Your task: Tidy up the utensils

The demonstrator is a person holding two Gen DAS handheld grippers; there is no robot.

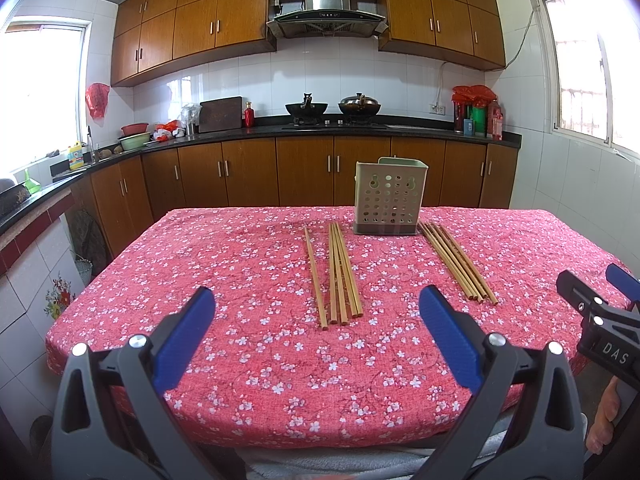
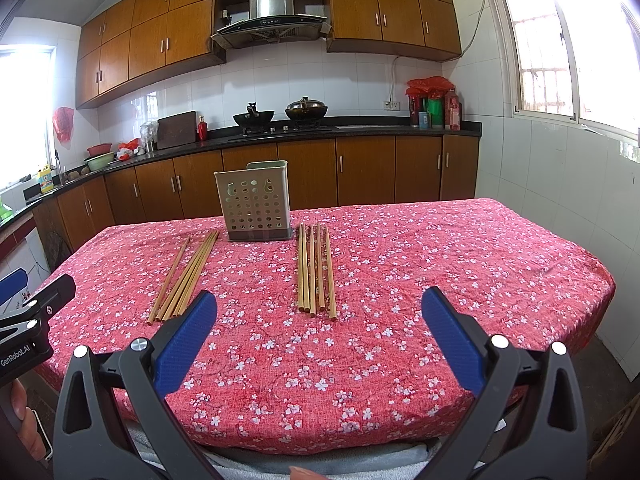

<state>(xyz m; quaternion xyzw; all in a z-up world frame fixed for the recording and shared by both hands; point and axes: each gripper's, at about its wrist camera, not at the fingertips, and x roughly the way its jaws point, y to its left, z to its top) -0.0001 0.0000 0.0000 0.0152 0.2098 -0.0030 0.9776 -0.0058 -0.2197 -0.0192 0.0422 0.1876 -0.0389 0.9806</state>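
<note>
Both grippers hang over the near edge of a table w/ a red floral cloth (image 1: 248, 264), nothing between the fingers of either. Left gripper (image 1: 318, 322): blue pads spread wide apart, released. Right gripper (image 2: 319, 322): same, spread wide & holding nothing.

Task items all lie on the cloth. A pale green perforated utensil holder (image 1: 389, 200) stands upright toward the far side of the table. Left of it, a group of chopsticks (image 1: 342, 272): three lying tight together plus a single one (image 1: 315, 276) just beside them, slightly apart. Right of the holder, a second bundle of chopsticks (image 1: 460, 264), far ends near the holder's base.

Differences btw views: the left wrist cam has the left group straight ahead and the right bundle slanting off; it also catches the right gripper's body at the right edge, plus part of the person's hand low right. The right wrist cam has the right bundle (image 2: 316, 270) dead ahead btw its fingers, sticks nearly parallel, w/ the left group (image 2: 184, 276) angled away and the holder (image 2: 256, 202) left of centre. It shows the left gripper's body at the left edge and far more of the table's right side.

Background in both: wooden cabinets, range hood, two woks (image 2: 280, 116) on the stove.
</note>
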